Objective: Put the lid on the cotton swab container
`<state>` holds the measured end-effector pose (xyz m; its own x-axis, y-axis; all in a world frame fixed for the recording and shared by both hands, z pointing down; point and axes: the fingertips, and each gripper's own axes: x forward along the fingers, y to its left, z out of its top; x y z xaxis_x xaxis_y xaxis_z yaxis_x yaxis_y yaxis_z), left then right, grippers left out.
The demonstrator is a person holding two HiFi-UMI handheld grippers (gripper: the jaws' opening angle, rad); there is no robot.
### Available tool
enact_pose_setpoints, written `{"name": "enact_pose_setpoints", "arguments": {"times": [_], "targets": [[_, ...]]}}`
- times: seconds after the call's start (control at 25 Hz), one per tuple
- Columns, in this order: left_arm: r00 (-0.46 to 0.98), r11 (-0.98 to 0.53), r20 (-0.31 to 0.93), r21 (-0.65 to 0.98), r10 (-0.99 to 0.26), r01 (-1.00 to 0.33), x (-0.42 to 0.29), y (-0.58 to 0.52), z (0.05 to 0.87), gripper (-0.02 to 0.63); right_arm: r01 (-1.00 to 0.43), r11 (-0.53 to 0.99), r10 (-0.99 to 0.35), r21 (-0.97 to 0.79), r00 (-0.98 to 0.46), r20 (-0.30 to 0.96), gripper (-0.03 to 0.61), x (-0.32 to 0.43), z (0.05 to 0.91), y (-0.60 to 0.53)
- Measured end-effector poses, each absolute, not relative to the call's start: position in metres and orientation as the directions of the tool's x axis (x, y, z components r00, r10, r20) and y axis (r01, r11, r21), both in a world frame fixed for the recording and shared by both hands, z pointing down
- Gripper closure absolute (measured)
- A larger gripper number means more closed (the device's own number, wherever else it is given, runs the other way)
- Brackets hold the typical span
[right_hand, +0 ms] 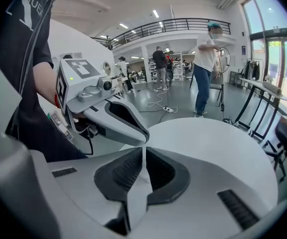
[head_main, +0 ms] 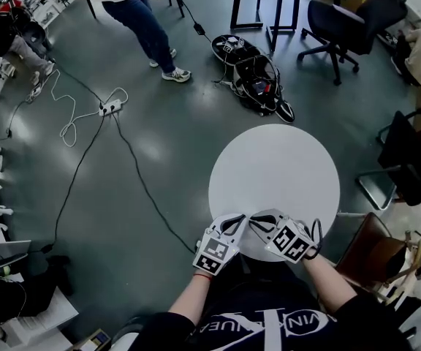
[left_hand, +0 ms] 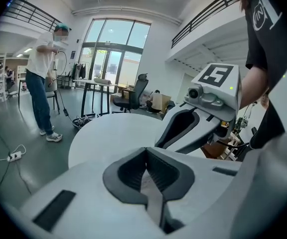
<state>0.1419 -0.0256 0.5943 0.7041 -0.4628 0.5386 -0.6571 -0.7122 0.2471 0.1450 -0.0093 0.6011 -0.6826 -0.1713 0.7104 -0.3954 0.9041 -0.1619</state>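
Note:
No cotton swab container and no lid shows in any view. The round white table (head_main: 283, 167) carries nothing that I can see. In the head view, my left gripper (head_main: 241, 219) and my right gripper (head_main: 254, 220) hover over the table's near edge, tips pointing at each other and almost touching. In the left gripper view, the left gripper (left_hand: 146, 151) has its jaws together with nothing between them, and the right gripper (left_hand: 159, 143) crosses just ahead. The right gripper view shows the right gripper (right_hand: 143, 151) with jaws closed to a thin slit, empty, and the left gripper (right_hand: 144, 137) right before it.
A standing person (head_main: 141, 13) is far beyond the table. Black gear with cables (head_main: 254, 72) lies on the floor behind it. A power strip (head_main: 108, 108) and long cords run at the left. Chairs stand at the right (head_main: 408, 159) and near right (head_main: 368, 251).

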Motion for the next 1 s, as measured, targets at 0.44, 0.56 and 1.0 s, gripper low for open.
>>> {"name": "enact_pose_setpoints", "arguments": {"times": [0.44, 0.56, 1.0], "targets": [[0.761, -0.673, 0.480, 0.388, -0.436, -0.630, 0.144, -0.027, 0.589, 0.604, -0.509, 0.822, -0.246, -0.255, -0.721, 0.647, 0.571, 0.151, 0.589, -0.017], [0.770, -0.675, 0.443, 0.389, -0.460, -0.627, 0.142, -0.034, 0.576, 0.604, -0.555, 0.782, -0.305, -0.283, -0.737, 0.603, 0.571, 0.151, 0.573, -0.026], [0.784, -0.696, 0.331, 0.362, -0.526, -0.620, 0.143, -0.073, 0.521, 0.604, -0.624, 0.736, -0.447, -0.261, -0.738, 0.506, 0.571, 0.156, 0.518, -0.048]]}}
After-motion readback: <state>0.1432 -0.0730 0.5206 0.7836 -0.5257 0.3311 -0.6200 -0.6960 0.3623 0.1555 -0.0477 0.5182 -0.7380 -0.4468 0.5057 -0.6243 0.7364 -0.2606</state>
